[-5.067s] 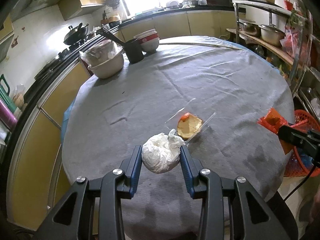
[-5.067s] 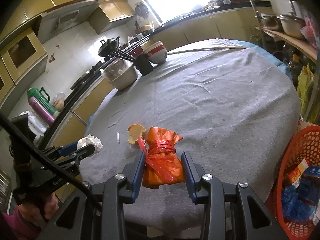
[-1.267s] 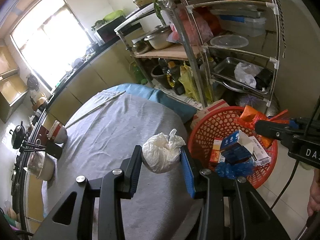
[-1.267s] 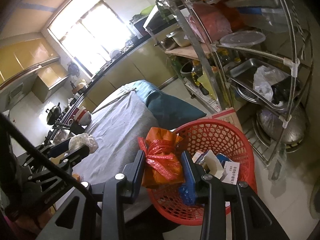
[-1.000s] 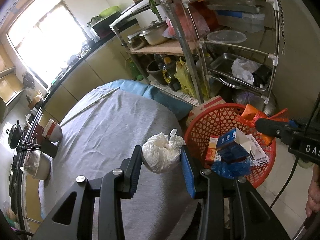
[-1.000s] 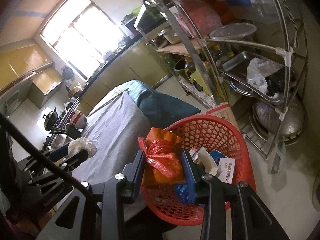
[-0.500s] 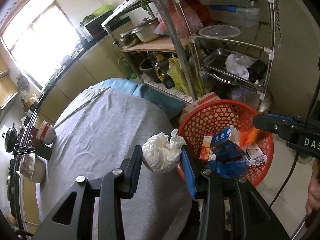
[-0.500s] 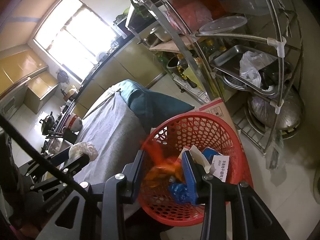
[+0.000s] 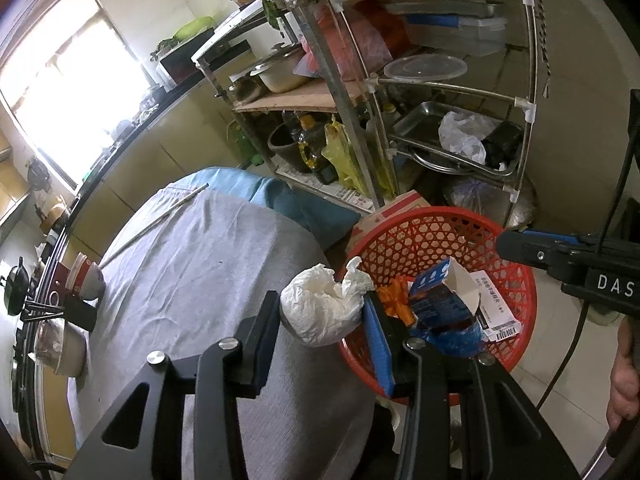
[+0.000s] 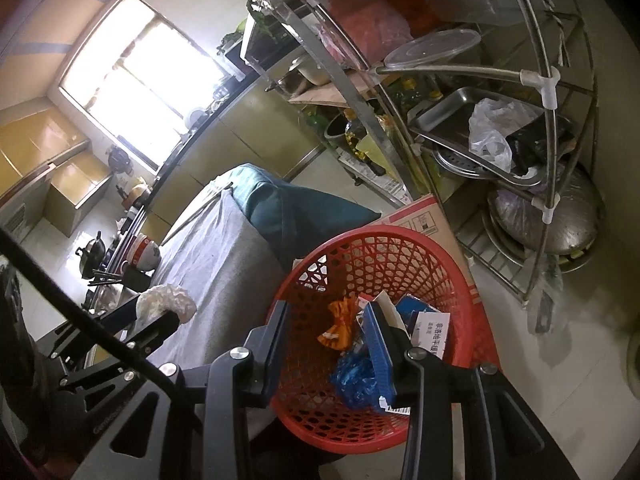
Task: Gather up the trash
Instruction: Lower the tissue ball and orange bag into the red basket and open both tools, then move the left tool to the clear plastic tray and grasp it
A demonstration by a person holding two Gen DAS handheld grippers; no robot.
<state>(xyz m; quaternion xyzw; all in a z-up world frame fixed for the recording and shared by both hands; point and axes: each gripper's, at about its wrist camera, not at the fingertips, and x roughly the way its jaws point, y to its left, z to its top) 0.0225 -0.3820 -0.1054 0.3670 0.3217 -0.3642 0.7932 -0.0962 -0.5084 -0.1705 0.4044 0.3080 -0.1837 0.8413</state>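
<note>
Over the red basket (image 10: pixel 452 264), the right gripper (image 10: pixel 328 344) stood spread and empty; the left gripper (image 9: pixel 320 320) pinched 1 white bag (image 9: pixel 320 312).

We read "DAS" in white letters on the right gripper (image 9: pixel 516 246); the print on the white card (image 10: pixel 431 334) stays illegible to us.

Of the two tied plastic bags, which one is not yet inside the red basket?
The white bag: the left tool holds it beside the red basket. The orange bag lies inside.
</note>
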